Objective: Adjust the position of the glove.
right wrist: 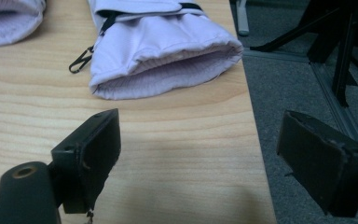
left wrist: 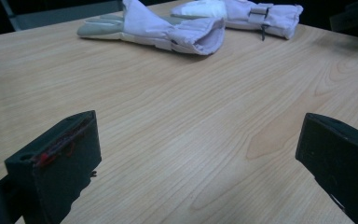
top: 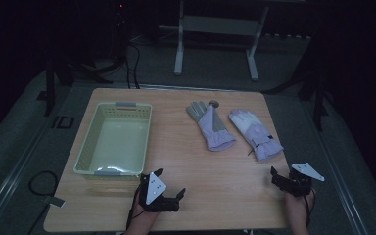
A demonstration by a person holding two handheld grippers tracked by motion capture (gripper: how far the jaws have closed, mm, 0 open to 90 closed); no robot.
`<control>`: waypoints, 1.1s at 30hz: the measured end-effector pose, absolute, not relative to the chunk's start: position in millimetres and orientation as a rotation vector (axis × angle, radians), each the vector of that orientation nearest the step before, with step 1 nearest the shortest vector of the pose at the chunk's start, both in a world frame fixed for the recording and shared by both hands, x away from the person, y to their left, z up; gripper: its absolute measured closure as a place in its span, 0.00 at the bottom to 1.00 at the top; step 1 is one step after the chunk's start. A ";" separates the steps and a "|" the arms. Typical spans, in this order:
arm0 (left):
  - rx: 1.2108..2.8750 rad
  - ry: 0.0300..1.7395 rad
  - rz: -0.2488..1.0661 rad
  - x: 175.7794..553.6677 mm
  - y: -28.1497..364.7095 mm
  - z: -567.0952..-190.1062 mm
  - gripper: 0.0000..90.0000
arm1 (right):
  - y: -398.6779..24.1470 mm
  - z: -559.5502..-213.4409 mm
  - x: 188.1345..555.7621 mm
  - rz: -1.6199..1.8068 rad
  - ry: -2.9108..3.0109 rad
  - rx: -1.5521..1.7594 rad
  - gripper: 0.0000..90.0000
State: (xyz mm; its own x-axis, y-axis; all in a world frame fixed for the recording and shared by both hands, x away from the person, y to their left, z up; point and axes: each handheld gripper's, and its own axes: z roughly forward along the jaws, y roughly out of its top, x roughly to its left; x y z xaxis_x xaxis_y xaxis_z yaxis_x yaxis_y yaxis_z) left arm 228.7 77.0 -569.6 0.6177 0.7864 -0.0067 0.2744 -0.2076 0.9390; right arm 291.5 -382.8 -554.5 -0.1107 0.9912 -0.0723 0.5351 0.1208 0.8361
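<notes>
Resting low over the pale wooden surface [top: 186,161], both tools sit at its near edge with their black jaws spread wide and nothing between them. The left tool [top: 169,185] is at about seven o'clock on the surface, just off the near corner of the pale green slatted plastic basket [top: 85,152], which lies at nine o'clock. The right tool [top: 280,177] hangs at four o'clock, partly past the right edge. Two lilac padded winter gloves lie side by side at one o'clock, cuffs toward the person: the left glove [top: 210,126] palm up with grey fingers, the right glove [top: 257,134] near the right tool, apart from it.
</notes>
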 end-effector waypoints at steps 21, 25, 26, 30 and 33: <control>1.764 0.860 0.599 228.1 77.3 -569.7 0.00 | -384.9 -533.3 289.3 0.947 1.709 1.446 0.15; 1.766 0.861 0.598 228.3 77.2 -569.7 0.00 | -384.1 -517.0 287.4 0.970 1.684 1.428 0.15; 1.766 0.861 0.598 228.2 77.3 -569.7 0.00 | -384.2 -515.6 287.5 0.972 1.683 1.426 0.15; 1.764 0.864 0.599 228.3 77.3 -569.7 0.00 | -384.0 -504.5 290.8 0.972 1.675 1.423 0.15; 1.761 0.867 0.600 228.2 77.2 -569.7 0.00 | -383.0 -492.1 294.6 0.986 1.671 1.406 0.15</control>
